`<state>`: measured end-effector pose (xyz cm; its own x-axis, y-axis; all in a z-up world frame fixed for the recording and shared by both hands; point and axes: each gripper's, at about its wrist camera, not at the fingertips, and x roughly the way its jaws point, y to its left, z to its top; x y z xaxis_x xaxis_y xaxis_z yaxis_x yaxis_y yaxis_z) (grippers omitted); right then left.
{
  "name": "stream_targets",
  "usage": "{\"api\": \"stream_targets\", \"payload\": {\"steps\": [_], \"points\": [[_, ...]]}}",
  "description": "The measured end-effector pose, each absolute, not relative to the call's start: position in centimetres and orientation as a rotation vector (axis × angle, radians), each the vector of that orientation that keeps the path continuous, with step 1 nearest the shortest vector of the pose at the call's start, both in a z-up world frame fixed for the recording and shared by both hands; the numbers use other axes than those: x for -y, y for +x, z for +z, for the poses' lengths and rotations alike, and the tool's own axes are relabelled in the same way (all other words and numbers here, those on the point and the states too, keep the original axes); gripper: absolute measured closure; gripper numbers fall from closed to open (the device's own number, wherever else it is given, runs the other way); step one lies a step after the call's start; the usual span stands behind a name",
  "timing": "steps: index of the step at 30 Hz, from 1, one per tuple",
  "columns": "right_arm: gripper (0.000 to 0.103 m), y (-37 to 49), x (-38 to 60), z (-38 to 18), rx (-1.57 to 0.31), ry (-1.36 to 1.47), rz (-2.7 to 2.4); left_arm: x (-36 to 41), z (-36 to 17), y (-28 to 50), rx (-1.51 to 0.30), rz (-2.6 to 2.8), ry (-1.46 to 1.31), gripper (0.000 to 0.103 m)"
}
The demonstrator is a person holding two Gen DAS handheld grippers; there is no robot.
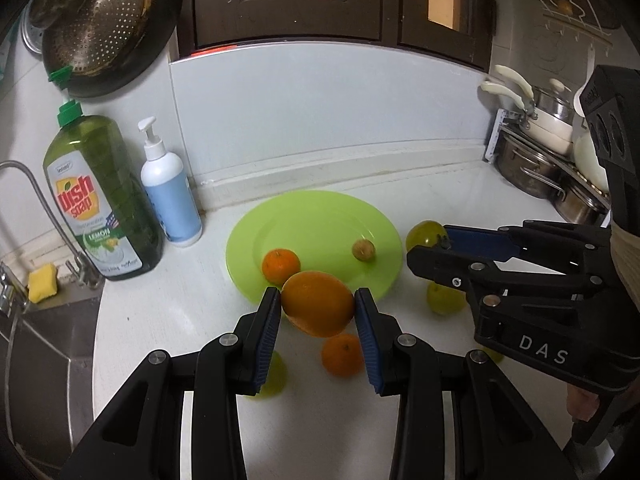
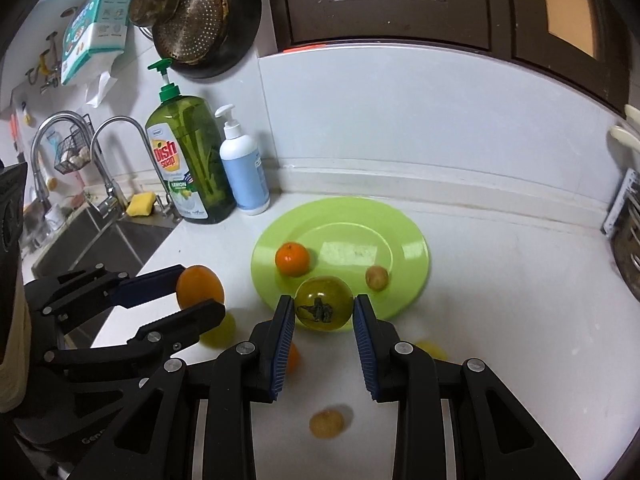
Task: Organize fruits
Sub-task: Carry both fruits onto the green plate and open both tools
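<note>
A lime-green plate (image 1: 312, 216) (image 2: 360, 216) lies on the white counter and holds a small mandarin (image 1: 281, 266) (image 2: 292, 258) and a small brownish fruit (image 1: 363, 249) (image 2: 376, 277). My left gripper (image 1: 316, 308) (image 2: 200, 292) is shut on a large orange (image 1: 318, 312) (image 2: 199, 286), lifted near the plate's front-left rim. My right gripper (image 2: 323, 310) (image 1: 430, 246) is shut on a green tomato (image 2: 323, 306) (image 1: 424, 232), raised over the plate's front rim. Loose on the counter are an orange (image 1: 342, 356), green fruits (image 1: 444, 300) (image 1: 274, 378) and a small brownish-orange fruit (image 2: 327, 423).
A green dish soap bottle (image 1: 100, 200) and a white pump bottle (image 1: 170, 196) stand left of the plate by the wall. The sink (image 2: 100, 240) with a tap and a yellow sponge (image 1: 42, 282) lies further left. Stacked pots (image 1: 540, 160) fill a rack at the right.
</note>
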<state>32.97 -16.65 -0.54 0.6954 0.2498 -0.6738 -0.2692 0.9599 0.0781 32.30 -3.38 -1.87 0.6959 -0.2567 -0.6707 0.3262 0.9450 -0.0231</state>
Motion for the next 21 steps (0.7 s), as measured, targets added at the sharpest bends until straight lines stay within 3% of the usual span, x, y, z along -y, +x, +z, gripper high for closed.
{"api": "stream_targets", "payload": {"steps": [21], "points": [[0.072, 44.3, 15.8, -2.6, -0.89, -0.042, 0.271, 2.7, -3.5, 44.3, -0.852, -0.362, 0.104, 0.066]]}}
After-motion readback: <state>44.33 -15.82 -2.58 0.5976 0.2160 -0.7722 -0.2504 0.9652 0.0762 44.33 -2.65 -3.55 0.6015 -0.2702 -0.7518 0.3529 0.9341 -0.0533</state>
